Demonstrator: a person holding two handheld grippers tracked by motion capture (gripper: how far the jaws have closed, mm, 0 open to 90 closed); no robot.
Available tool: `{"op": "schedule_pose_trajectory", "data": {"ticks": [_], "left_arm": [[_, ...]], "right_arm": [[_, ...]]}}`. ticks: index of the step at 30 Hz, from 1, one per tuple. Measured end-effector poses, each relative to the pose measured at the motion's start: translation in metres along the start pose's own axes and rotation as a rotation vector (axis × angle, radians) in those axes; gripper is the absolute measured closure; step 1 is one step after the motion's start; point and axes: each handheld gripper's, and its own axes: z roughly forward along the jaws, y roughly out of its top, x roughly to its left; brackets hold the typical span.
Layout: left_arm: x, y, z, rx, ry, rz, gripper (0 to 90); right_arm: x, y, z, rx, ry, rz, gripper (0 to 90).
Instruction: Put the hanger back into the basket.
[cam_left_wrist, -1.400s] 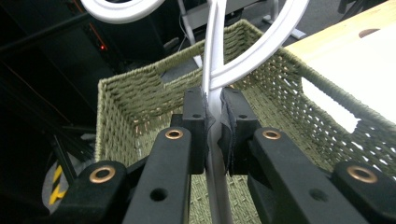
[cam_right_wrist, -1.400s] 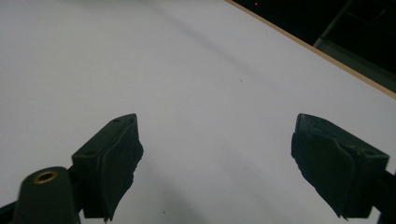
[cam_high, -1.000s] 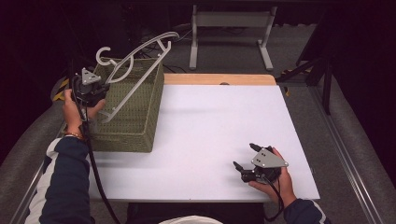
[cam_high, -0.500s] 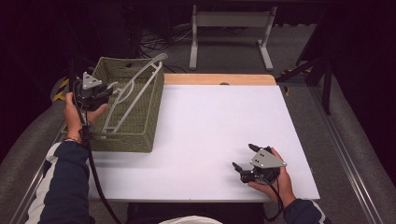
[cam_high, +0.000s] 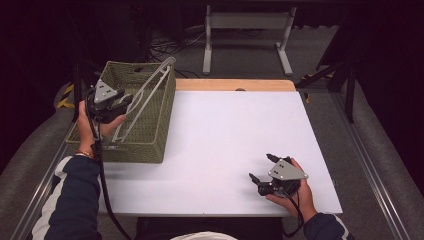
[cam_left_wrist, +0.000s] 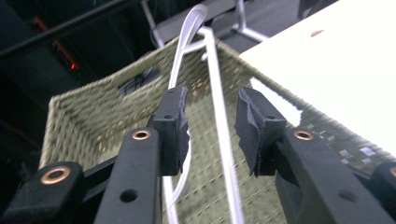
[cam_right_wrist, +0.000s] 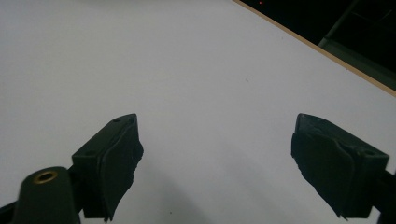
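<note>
No writing, label, brand or number can be read anywhere in these views. The woven basket (cam_high: 150, 131), the white hanger (cam_left_wrist: 219, 107) and the table (cam_high: 225, 140) carry no legible marks.

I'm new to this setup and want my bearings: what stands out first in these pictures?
The woven green basket at the table's left edge draws the eye, with a white clothes hanger leaning inside it, its top poking over the far rim. The left gripper sits over the basket, its jaws just opened and loose around the hanger's bar. The right gripper rests open on the bare white table near the front right.
</note>
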Motion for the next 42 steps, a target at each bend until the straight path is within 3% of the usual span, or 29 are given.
{"op": "schedule_pose_trajectory", "data": {"ticks": [12,24,31,42], "left_arm": [[-0.03,0.007,-0.012,-0.102,-0.068,0.035,44.2],[-0.054,0.006,-0.02,-0.16,-0.139,0.025,19.3],[-0.066,0.002,-0.025,-0.192,-0.188,0.019,13.1],[-0.085,-0.006,-0.032,-0.219,-0.234,0.046,7.3]], "right_arm": [[-0.001,0.001,-0.002,-0.015,-0.005,0.007,15.9],[-0.004,0.001,-0.003,-0.03,-0.014,0.029,15.9],[-0.005,0.001,-0.004,-0.031,-0.015,0.034,15.9],[-0.006,0.001,-0.004,-0.034,-0.019,0.04,15.9]]}}
